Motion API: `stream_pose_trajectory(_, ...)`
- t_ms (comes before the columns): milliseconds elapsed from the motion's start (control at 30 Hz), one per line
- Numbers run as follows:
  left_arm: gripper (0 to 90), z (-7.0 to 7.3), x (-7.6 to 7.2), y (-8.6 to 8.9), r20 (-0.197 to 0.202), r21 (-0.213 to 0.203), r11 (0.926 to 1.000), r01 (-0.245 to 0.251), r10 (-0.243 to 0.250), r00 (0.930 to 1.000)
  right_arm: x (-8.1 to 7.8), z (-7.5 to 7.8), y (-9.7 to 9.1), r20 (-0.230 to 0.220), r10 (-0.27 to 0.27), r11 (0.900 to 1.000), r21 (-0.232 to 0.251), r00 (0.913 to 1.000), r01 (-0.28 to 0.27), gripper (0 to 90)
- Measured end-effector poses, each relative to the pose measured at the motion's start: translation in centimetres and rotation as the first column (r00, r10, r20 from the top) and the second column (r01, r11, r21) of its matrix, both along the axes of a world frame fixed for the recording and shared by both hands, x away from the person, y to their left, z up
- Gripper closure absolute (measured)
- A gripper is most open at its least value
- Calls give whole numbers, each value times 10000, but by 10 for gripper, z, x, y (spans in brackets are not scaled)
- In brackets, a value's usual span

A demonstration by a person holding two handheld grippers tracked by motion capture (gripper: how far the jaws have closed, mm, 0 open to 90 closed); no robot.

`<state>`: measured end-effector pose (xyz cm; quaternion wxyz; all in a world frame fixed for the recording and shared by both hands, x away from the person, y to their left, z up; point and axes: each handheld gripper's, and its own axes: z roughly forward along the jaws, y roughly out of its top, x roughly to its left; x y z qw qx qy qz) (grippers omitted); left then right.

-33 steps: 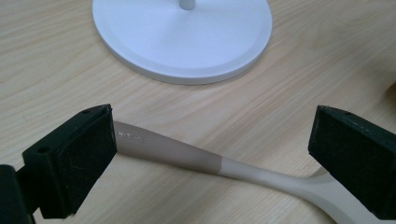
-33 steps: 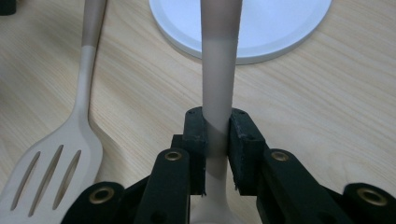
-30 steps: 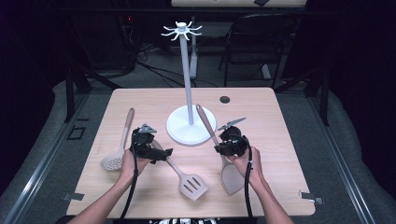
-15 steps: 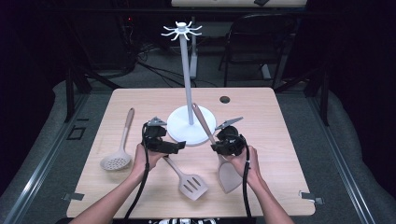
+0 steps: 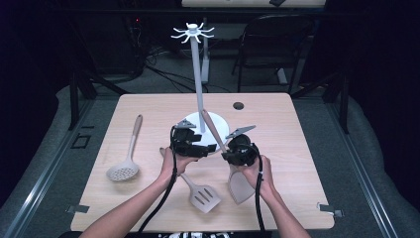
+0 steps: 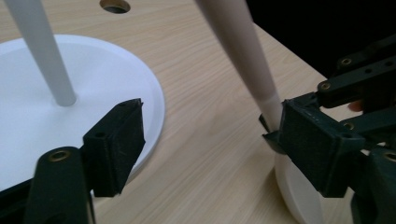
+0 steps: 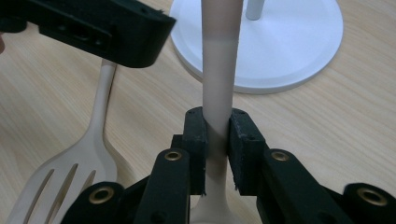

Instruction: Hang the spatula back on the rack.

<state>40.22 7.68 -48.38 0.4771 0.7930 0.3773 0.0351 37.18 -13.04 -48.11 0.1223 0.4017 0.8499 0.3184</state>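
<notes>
Between the pads of our right gripper (image 7: 217, 140) sits the neck of a beige, stiff, light-looking solid spatula (image 5: 241, 186), clamped low on its smooth tapering handle, likely slippery, while our left gripper (image 6: 210, 140) stands apart alongside.

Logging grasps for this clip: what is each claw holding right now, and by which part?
The right claw is shut on the solid spatula, gripping its handle just above the blade. The left claw is open and holds nothing.

table (image 5: 307, 198) bare at 3 o'clock and along 12 o'clock edge | stand (image 5: 196, 74) pole and white base block centre | skimmer (image 5: 126, 158) lies at 9 o'clock | slotted turner (image 5: 200, 194) at 6 o'clock, between both forearms | raised spatula handle (image 5: 214, 130) slants across gap between grippers
</notes>
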Motion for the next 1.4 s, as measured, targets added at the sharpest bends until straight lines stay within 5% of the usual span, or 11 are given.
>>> stream_pose_trajectory(300, 431, -3, 3, -9, -138, -415, 9990, 176, -182, 9997, -1, 0, 9, 285, 119, 9999, 40, 9995, -120, 786)
stream_pose_trajectory(533, 613, -2, 3, -13, 137, -656, 9978, 50, -41, 9999, -1, -2, 13, 432, 174, 9998, -58, 9989, -172, 785)
stream_pose_trajectory(800, 648, -4, 7, -8, -232, -1215, 9926, 20, -49, 9997, -2, -3, 9, 294, 172, 9993, 328, 9994, -182, 722)
stream_pose_trajectory(1033, 661, -1, 8, -2, -184, -1342, 9909, 42, -68, 9998, 0, -14, 4, -300, 459, 9989, 14, 9985, -459, 753)
stream_pose_trajectory(1400, 669, 5, 3, -5, 472, -1399, 9901, 138, -72, 9989, -5, -8, 12, 437, 274, 9996, 107, 9987, -279, 783)
